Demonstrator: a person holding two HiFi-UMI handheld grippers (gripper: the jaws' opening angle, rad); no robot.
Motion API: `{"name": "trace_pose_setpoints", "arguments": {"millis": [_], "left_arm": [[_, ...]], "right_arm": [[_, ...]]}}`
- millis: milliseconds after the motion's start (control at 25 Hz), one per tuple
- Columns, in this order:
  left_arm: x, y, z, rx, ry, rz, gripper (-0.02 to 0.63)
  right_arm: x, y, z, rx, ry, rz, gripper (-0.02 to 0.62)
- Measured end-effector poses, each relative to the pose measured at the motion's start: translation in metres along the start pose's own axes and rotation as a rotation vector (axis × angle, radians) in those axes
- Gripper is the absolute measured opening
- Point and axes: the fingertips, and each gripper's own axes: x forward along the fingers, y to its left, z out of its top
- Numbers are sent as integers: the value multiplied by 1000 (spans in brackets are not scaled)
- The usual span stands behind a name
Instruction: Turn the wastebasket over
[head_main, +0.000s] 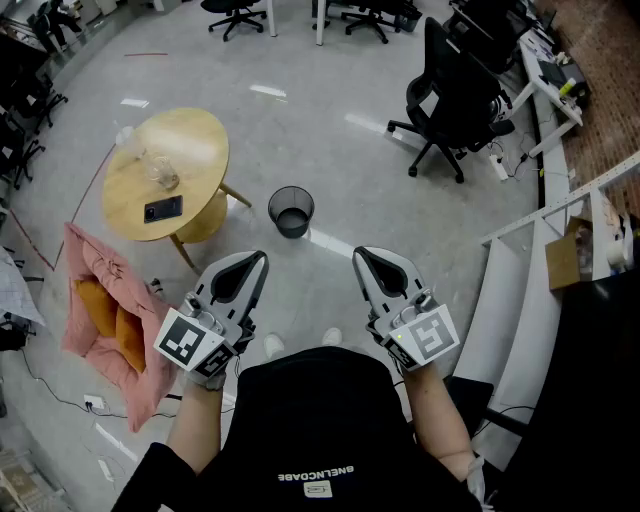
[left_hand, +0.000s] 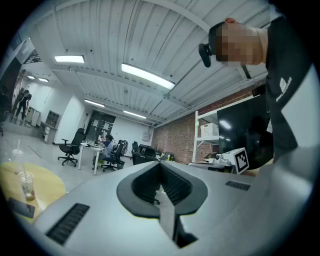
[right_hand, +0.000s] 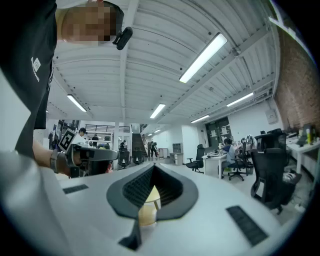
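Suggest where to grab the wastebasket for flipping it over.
Probably the near rim of the wastebasket, from above, one jaw inside, one outside: it stands upright, mouth open, thin wall. The right claw is shut; open it first.

Only 1 wastebasket (head_main: 291, 211) shows, and only in the head view. It is small, round and black, with dark sides that look like mesh and a thin rim. It stands upright on the grey floor (head_main: 330, 150) with its open mouth facing up, not yet turned over. What is inside cannot be made out. It sits just beside the near leg of the round wooden table (head_main: 195, 140), on the table's right, and well apart from the black office chair (head_main: 450, 100) farther right.
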Motion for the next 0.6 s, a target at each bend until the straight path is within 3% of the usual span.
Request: {"name": "trace_pose_setpoints", "arguments": {"millis": [240,400,600], "left_arm": [[16,-10,-7,-9,-1,29,14],[36,-21,-15,-16,5,45,14],[43,-18,-35,9,70,89,14]], "right_arm": [[-14,-13,-7,0,23,3,8],[-30,-38,-11,67,-2,-6,8],[-30,-54,-19,83,-1,12,9]]}}
